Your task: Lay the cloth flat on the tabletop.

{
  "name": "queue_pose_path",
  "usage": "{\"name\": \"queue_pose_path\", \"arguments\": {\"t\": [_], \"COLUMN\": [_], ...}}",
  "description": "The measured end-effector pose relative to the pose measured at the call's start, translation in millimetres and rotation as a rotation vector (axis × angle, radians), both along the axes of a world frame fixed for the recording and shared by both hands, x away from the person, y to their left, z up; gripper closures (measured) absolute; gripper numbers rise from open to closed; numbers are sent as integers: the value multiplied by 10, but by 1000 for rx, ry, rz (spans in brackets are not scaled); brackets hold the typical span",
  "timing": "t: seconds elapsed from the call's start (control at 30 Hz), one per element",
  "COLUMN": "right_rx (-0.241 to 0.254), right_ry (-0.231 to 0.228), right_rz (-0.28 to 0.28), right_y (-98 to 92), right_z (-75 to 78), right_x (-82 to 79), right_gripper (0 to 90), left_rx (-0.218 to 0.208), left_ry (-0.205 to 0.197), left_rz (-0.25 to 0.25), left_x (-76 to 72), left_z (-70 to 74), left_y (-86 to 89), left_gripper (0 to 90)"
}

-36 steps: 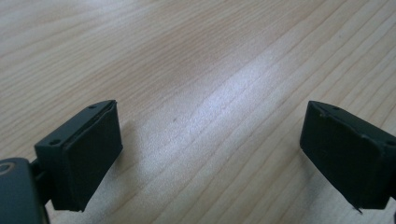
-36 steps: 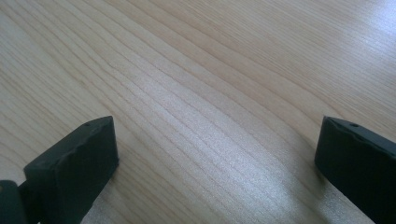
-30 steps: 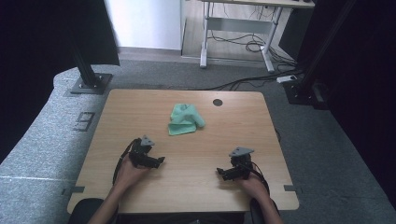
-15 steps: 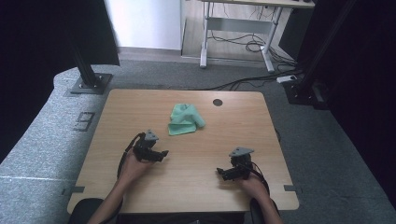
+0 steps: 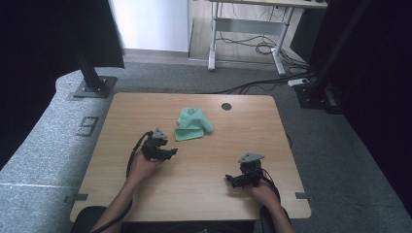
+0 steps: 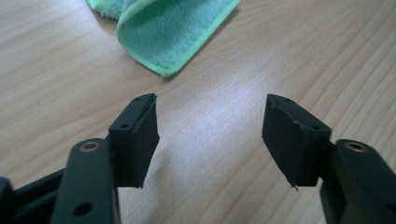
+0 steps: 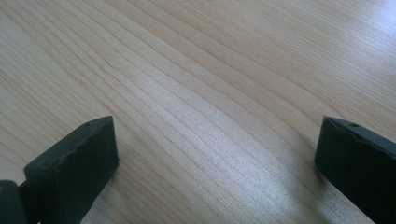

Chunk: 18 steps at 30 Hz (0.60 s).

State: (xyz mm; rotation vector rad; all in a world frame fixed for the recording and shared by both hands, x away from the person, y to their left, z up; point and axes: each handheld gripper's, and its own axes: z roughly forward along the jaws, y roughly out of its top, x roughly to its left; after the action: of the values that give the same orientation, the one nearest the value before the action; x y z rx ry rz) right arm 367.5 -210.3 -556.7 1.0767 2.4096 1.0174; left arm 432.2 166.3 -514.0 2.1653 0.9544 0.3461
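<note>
1. High view: the green cloth [image 5: 192, 124] lies crumpled on the wooden table [image 5: 145, 109], toward the far middle, just short of a dark round hole [image 5: 226, 106] in the tabletop.
2. The left gripper [image 5: 171, 152] sits near the cloth's near-left corner, apart from it, with its tips pointing toward the cloth.
3. In the left gripper view, the cloth's folded edge [image 6: 173, 32] lies ahead of the two black jaws; the jaws stand apart with only bare wood between them, and they have just been closing.
4. The right gripper [image 5: 230, 180] rests well apart from the cloth, near the table's front right.
5. In the right gripper view, its jaws stand wide apart over bare wood, holding nothing.
</note>
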Motion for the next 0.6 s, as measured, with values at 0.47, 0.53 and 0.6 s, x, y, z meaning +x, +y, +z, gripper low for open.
{"name": "queue_pose_path", "arguments": {"t": [0.47,0.53,0.6], "right_rx": [0,0,0], "right_ry": [0,0,0], "right_rz": [0,0,0], "right_y": [0,0,0], "right_z": [0,0,0], "right_x": [0,0,0], "right_gripper": [0,0,0], "left_rx": [-17,-17,-23], "left_ry": [-3,-4,-2], "left_rz": [-5,-5,-4], "left_x": [255,273,313], "left_z": [82,86,87], "left_y": [-174,-192,-227], "left_gripper": [536,547,568]}}
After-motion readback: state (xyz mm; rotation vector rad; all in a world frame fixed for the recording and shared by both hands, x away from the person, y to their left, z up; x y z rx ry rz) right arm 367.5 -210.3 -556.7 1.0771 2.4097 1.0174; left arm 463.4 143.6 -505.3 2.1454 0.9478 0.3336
